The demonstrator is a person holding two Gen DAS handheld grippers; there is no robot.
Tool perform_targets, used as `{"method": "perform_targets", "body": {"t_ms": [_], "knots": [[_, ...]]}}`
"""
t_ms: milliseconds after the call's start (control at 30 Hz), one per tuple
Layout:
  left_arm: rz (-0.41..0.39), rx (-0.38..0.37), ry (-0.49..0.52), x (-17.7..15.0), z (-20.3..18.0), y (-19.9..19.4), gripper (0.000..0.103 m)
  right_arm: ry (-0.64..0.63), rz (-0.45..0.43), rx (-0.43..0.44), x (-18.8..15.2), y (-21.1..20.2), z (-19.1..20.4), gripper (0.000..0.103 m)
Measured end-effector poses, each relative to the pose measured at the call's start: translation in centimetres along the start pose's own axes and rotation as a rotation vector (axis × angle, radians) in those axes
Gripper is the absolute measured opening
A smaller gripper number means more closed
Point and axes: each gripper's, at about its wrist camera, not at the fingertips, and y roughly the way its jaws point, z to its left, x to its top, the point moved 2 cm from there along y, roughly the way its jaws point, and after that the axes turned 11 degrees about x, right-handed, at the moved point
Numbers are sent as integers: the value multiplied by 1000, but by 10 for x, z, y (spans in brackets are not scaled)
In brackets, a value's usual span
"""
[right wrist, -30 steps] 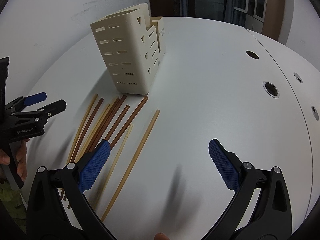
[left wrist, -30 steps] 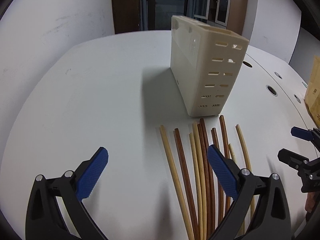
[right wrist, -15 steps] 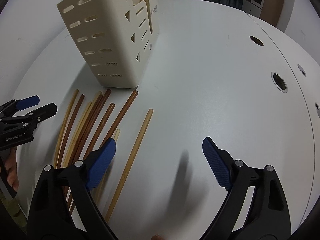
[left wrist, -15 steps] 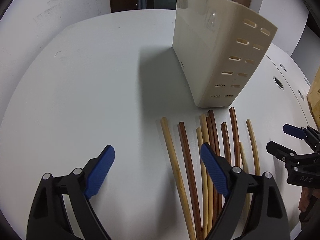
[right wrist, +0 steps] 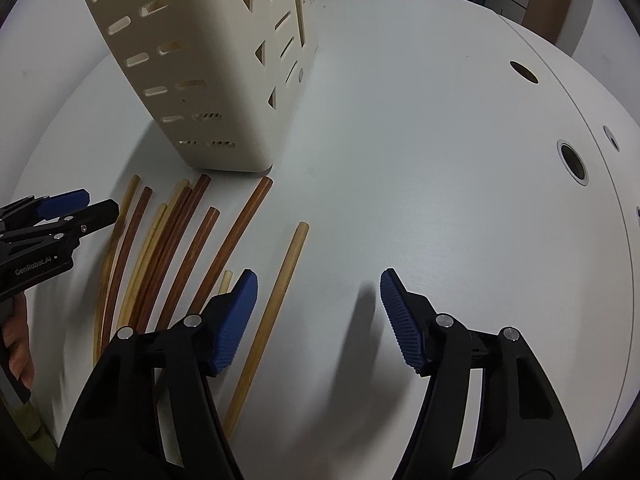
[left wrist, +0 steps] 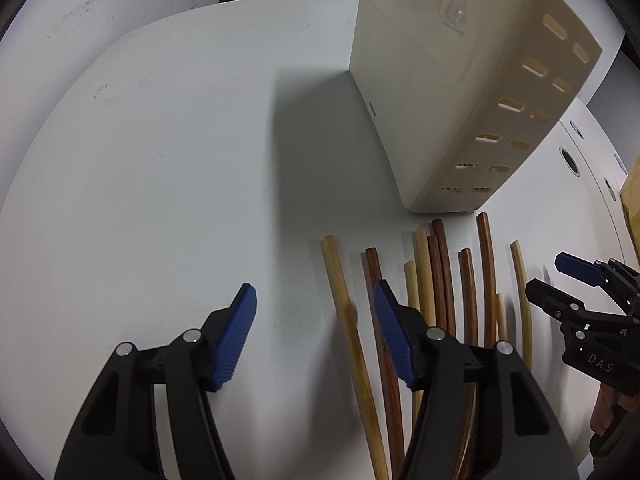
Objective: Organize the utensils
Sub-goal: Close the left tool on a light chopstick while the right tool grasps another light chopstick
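Right wrist: slotted holder [right wrist: 208,80] upright; chopsticks [right wrist: 172,248] beside it.

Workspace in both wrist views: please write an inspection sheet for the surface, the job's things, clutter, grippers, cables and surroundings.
Surface: white table, with round holes near its right side.
Job's things: cream slotted utensil holder standing upright; light and dark chopsticks lying loose in front of it.
Clutter: brown box edge, partly seen.
Grippers: left hand-held gripper open, empty; right hand-held gripper open, empty.
Cables: nothing seen.
Surroundings: white wall, dark doorway behind.
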Motion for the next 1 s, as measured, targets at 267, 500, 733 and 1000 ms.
{"method": "perform_targets", "body": {"t_ms": [267, 500, 733, 1000], "knots": [[25, 3, 31, -2, -7, 11, 38, -8, 24, -28, -1, 8, 2, 35], [19, 60, 66, 1, -15, 10, 13, -20, 18, -21, -5, 7, 5, 10], [19, 61, 71, 3, -17, 6, 6, -5, -24, 17, 2, 0, -1, 6], [-103, 11, 53, 12, -24, -45, 6, -24, -152, 75, 13, -38, 7, 6]]}}
